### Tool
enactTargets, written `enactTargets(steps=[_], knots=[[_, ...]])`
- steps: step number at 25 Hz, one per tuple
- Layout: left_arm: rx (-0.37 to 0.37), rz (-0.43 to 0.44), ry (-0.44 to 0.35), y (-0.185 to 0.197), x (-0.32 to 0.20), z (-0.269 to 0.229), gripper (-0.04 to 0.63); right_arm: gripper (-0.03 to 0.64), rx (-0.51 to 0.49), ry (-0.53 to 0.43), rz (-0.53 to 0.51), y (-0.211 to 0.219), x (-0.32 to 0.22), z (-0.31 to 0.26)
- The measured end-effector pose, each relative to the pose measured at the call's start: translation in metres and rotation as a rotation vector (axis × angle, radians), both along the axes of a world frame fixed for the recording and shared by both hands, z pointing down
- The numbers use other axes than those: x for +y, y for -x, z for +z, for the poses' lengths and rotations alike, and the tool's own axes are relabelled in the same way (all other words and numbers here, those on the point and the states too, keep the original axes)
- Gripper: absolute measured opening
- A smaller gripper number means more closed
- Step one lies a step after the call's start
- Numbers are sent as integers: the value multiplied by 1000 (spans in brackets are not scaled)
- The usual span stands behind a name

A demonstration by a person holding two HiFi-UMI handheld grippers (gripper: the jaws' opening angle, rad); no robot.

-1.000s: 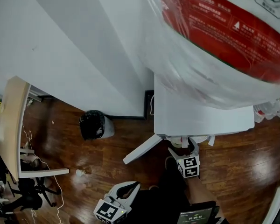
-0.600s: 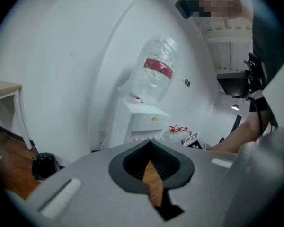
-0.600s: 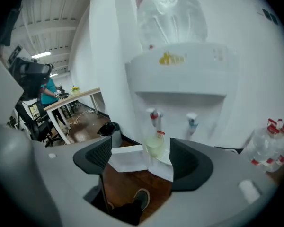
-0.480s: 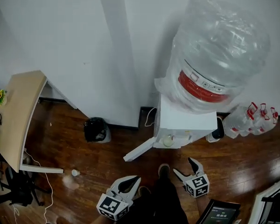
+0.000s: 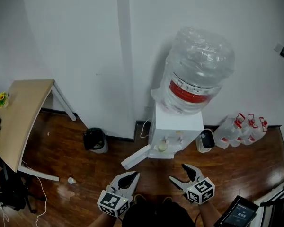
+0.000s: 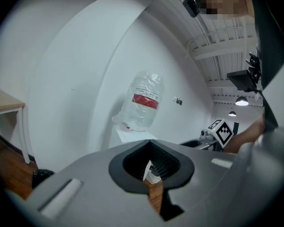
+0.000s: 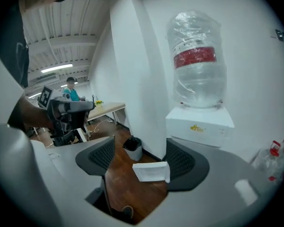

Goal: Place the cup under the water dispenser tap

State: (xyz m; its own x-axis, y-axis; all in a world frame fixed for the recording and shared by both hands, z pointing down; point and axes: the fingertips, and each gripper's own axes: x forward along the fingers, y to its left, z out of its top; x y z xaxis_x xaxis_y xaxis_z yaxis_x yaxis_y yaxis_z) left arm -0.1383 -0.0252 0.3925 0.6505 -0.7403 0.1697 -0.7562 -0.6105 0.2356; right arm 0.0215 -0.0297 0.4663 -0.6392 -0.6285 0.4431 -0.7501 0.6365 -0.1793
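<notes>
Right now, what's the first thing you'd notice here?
The giant clear water bottle with its red band, upside down on the white dispenser against the wall. Then the small cup sitting in the nook at its front, and the cluster of red-topped jugs on the floor beside it.

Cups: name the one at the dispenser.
The pale cup standing in the water dispenser's front recess; the other cup lies on the floor near the desk.

the floor (image 5: 255, 160) is laid in glossy wood. the water dispenser (image 5: 177, 123) is cased in smooth white plastic, its bottle (image 5: 199, 65) in clear crinkled film.
</notes>
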Motion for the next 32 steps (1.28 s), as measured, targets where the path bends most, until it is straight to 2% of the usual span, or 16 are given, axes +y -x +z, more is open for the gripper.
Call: enactTargets(steps=[3,6,8,13,18,23,32], knots=[[7,-13,-38,-2,18,-11,58,307,-24,-29,-64,3,19,-29],[7,-30,-75,-6,38,-24,58,192,-49,-19,-126,4,41,-48],[17,-52,-113,-8,56,-35,58,148,-65,-32,-156,1,61,-61],[37,-137,-128,-22,97,-59,58,91,-74,-93,-152,-30,105,-99],[-7,-120,-149,-52,152,-71,61,2,-81,-157,-137,-58,155,-123],[-35,-131,-151,-71,189,-86,64,2,-132,-207,-103,-81,185,-142],[-47,-32,-145,-64,219,-103,83,0,-135,-251,-14,-69,215,-163]])
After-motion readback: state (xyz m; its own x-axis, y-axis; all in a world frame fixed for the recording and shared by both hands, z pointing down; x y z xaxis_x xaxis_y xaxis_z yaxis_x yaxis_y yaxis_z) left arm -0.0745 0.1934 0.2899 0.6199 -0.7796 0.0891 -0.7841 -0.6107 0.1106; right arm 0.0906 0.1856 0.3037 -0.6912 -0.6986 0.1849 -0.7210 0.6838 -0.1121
